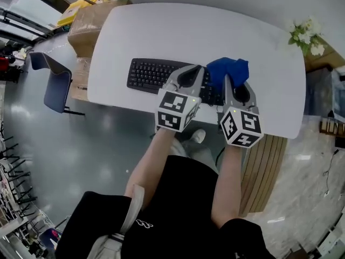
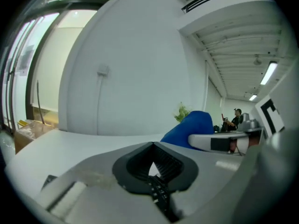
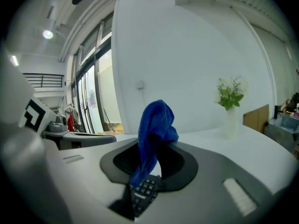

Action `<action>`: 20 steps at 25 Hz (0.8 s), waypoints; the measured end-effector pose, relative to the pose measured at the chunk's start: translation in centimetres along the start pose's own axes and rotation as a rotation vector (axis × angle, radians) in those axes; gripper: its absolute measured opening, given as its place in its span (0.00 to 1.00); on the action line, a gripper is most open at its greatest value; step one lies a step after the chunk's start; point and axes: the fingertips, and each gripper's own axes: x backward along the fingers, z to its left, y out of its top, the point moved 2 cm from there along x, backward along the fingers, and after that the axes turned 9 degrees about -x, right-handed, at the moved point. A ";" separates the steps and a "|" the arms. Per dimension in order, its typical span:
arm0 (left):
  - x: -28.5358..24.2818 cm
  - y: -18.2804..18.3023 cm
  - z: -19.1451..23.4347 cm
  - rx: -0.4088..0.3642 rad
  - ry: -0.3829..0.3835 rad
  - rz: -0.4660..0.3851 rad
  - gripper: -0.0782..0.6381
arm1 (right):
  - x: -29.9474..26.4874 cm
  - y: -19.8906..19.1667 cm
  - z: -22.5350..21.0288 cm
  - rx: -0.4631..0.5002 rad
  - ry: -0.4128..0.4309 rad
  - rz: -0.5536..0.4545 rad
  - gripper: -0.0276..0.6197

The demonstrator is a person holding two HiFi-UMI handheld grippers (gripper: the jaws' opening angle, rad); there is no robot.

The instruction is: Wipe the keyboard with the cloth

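Observation:
A black keyboard [image 1: 148, 74] lies on the white table [image 1: 178, 31], near its front edge. My left gripper [image 1: 188, 73] is shut with nothing in it and hovers over the keyboard's right half; keys [image 2: 158, 190] show through the gap under its jaws. My right gripper [image 1: 233, 82] is shut on a blue cloth [image 1: 228, 70], over the keyboard's right end. In the right gripper view the cloth [image 3: 155, 127] stands bunched up above the closed jaws, with keys [image 3: 144, 193] below. The left gripper view shows the cloth [image 2: 192, 125] just to its right.
A vase of white flowers [image 1: 305, 35] stands at the table's far right corner. Cardboard boxes [image 1: 89, 23] and a blue chair [image 1: 54, 82] are on the floor to the left. The person's legs are at the table's front edge.

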 end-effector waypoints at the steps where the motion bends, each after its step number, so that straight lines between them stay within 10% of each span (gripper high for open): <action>1: 0.8 1.0 1.0 -0.003 0.026 -0.027 0.10 | -0.4 0.8 1.1 0.016 0.025 -0.016 0.18; 10: 9.8 8.3 10.9 -0.030 0.237 -0.255 0.10 | -3.6 5.7 13.2 0.157 0.178 -0.121 0.18; 20: 16.8 10.5 16.4 -0.055 0.304 -0.372 0.10 | -4.0 7.7 21.5 0.252 0.214 -0.204 0.18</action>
